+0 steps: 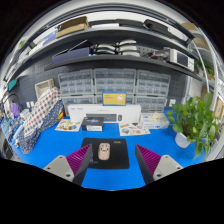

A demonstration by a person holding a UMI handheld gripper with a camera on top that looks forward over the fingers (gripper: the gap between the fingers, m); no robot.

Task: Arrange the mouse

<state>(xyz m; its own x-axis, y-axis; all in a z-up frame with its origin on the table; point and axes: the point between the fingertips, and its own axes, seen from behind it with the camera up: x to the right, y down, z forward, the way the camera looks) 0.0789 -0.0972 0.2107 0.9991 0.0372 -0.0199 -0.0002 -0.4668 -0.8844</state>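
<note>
gripper view | my tool [111, 163]: fingers apart, holding nothing | mouse [104, 152]: light-coloured, on black mouse mat [108, 153], near front edge of blue counter [55, 145] | relation: mouse just ahead of my fingertips, slightly toward left finger, long axis pointing away from me, along my fingers | next, I judge: straight advance.

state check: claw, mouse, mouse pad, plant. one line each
claw: open, fingers apart, holding nothing
mouse: lying flat on the mouse pad, between and just ahead of the fingers, not gripped
mouse pad: flat on the blue table, mouse toward one side of it
potted plant: upright at the far side of the table
</note>
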